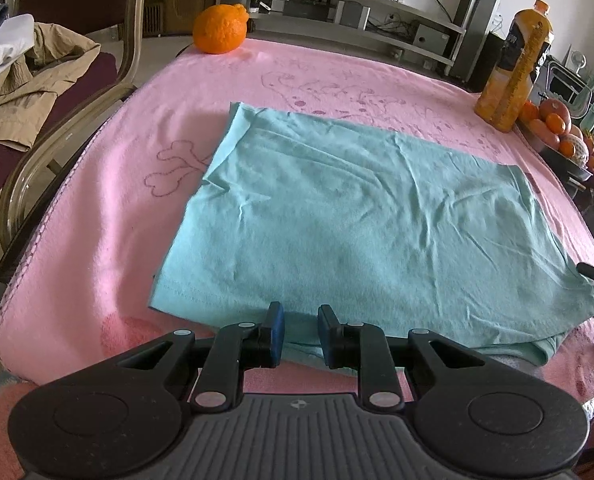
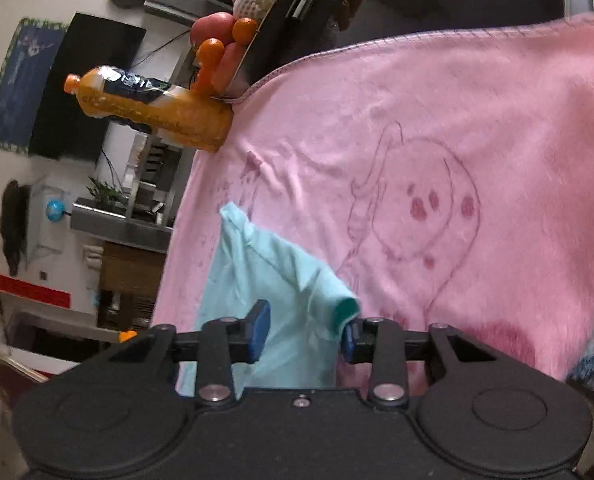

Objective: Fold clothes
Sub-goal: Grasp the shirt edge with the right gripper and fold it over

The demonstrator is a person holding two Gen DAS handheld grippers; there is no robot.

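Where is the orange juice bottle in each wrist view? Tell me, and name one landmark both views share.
Left wrist: the juice bottle stands upright at the upper right, on the pink blanket's far corner.
Right wrist: the bottle appears sideways at the upper left, because the view is rolled.
Shared landmark: the fruit tray right beside the bottle.

no wording can be read anywhere. the juice bottle (image 1: 515, 68) beside the fruit tray (image 1: 565, 160) has a dark label with print too blurred to make out, and the pink blanket (image 1: 109, 208) under it bears only drawn figures, no letters.
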